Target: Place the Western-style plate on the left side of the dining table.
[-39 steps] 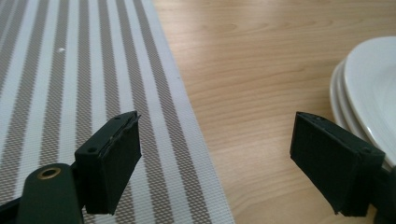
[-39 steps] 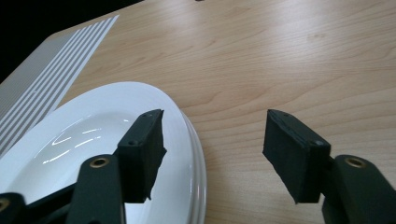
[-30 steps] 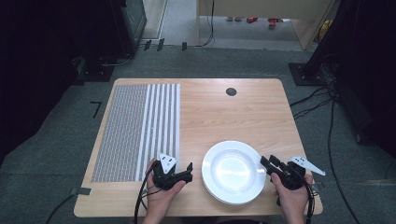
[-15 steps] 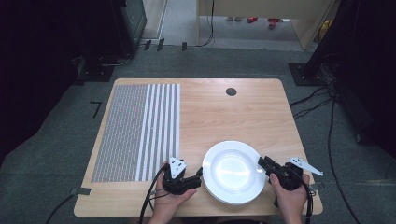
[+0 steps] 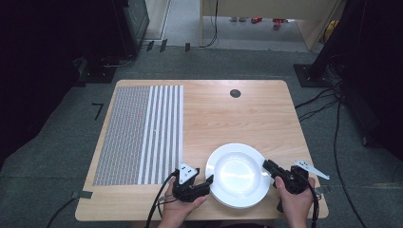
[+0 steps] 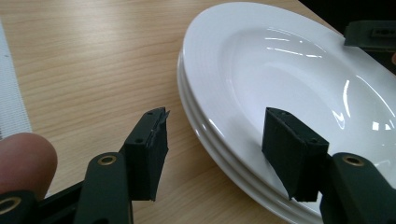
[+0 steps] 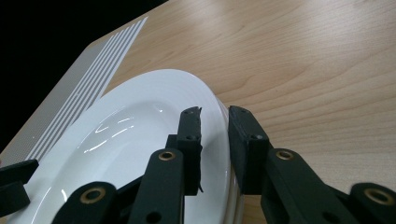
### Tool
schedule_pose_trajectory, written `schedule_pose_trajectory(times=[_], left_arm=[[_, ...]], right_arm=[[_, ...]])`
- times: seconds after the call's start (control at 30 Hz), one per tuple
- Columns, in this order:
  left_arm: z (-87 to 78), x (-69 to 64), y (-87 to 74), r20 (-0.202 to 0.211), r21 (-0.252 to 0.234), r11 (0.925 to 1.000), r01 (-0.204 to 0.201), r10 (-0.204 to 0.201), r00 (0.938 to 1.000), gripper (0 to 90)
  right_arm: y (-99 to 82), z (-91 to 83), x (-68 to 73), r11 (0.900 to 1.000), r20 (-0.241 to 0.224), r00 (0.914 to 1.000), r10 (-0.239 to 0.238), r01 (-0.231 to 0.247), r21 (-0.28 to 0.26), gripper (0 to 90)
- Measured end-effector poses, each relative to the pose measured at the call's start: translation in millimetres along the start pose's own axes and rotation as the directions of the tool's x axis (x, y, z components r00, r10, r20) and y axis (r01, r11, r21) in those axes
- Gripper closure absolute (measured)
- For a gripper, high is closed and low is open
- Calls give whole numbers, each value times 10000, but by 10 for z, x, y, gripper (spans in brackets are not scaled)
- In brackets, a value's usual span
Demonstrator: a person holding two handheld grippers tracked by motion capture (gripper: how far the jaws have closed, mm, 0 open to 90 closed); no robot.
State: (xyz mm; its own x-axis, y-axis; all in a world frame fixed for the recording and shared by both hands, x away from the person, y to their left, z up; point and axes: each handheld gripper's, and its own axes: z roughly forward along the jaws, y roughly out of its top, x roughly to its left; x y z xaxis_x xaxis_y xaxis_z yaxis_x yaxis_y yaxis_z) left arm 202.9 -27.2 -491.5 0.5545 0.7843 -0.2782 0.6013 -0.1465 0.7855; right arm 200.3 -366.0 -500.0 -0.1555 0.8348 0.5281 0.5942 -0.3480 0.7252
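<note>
Plates (image 5: 236, 175), white and glossy, sit stacked at the lower middle of the high view on the near part of the wooden table (image 5: 247, 114); the left gripper view shows at least two rims one over the other, and the top one has a broad flat rim around a shallow well that throws back streaks of light. To the left of the stack, in the left half of the high view, lies a placemat (image 5: 140, 135), finely grey-woven with white stripes along its right side. A small dark round hole (image 5: 235, 93) marks the tabletop near its far edge.

At the lower left of the stack, the left gripper (image 5: 205, 182) lies low over the table, held in a hand (image 5: 178, 209) that comes up from the bottom edge, jaws pointing right toward the plates. In the left gripper view its jaws have just been closing and straddle the stack's edge, one over the bare wood, the other over the plate's well; neither pad presses on it, so it is released.

At the lower right, the right gripper (image 5: 266, 166) points left and slightly up-frame, with a hand (image 5: 292, 202) behind it. In the right gripper view its jaws have just been closing and stand narrow on either side of the plates' rim, one inside, one outside, grasping the rim.
</note>
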Motion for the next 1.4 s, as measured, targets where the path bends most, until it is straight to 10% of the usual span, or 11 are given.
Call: schedule_pose_trajectory(times=[1.4], left_arm=[[46,-95,-46,387,293,9995,-84,73,9992,417]], right_arm=[[62,-62,-117,9877,-1299,9794,1549,-1507,413,766]])
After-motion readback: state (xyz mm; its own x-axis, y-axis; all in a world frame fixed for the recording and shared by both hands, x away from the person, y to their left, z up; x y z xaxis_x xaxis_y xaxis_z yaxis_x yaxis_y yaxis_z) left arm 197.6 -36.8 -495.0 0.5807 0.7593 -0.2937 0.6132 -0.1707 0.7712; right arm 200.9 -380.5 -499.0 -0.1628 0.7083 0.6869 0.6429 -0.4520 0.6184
